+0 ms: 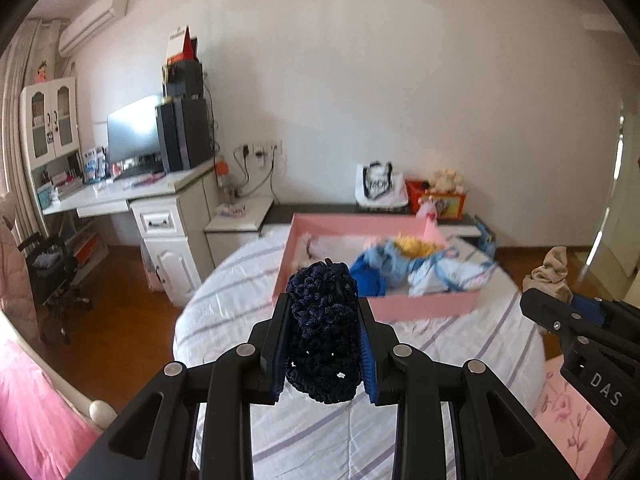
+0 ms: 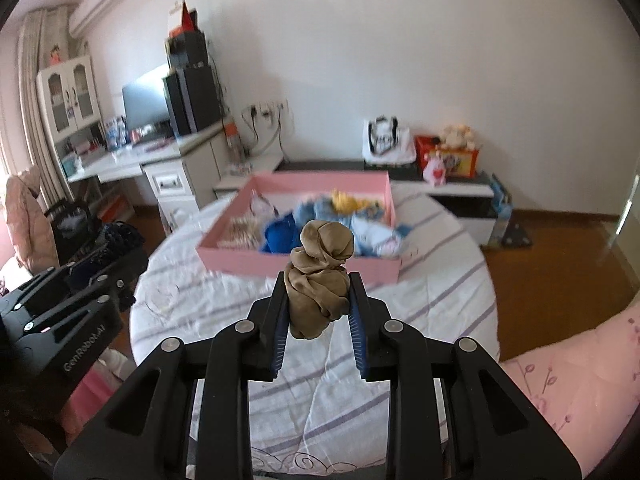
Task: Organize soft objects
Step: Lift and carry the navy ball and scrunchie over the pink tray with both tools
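A dark blue knitted bundle (image 1: 322, 330) is being pinched between the pads of the left gripper (image 1: 324, 344), its long axis running along the fingers. A tan rolled bundle (image 2: 320, 276) is being clamped upright in the right gripper (image 2: 318, 312). Both are being held above the striped bedcover (image 2: 420, 300). The pink box (image 2: 296, 262), already holding soft items, is lying farther ahead, nearer the right gripper and slightly left of it.

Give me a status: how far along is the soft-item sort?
Done: several soft items already lie in the pink box. In hand: left gripper clamps a dark blue knit piece; right gripper clamps a beige bundle. Left: dropping both into the box.
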### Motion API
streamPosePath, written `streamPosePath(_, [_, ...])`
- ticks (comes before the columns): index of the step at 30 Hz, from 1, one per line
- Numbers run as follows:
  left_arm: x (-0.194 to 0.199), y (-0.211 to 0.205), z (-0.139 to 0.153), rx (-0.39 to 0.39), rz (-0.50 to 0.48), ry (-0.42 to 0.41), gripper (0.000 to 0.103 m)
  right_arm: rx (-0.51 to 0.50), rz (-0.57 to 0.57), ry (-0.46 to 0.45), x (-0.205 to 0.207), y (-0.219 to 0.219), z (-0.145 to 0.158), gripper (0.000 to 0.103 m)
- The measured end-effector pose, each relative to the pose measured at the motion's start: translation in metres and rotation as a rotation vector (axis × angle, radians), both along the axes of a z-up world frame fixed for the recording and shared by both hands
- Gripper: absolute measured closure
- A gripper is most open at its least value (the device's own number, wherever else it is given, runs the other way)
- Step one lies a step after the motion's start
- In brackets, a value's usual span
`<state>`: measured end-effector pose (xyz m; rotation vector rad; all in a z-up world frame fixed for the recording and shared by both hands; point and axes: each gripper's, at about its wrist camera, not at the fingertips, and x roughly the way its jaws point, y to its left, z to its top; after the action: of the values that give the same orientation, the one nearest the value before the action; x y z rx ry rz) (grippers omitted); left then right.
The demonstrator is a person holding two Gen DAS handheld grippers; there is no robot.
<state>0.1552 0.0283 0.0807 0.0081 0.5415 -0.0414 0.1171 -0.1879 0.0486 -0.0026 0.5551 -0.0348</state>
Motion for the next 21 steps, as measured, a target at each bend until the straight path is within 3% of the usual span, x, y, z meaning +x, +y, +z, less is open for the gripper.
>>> streamPosePath(10, [-0.047, 0.001, 0.029, -0.015, 0.0, -0.144, 0.076, -0.018, 0.033, -0.16, -0.034, 0.015, 0.038, 0.077])
streamPosePath(21, [-0.074, 0.008, 0.023, -0.02, 0.0, -0.167, 0.076, -0.01, 0.028, -0.167, -0.031, 0.016, 0.039, 0.077])
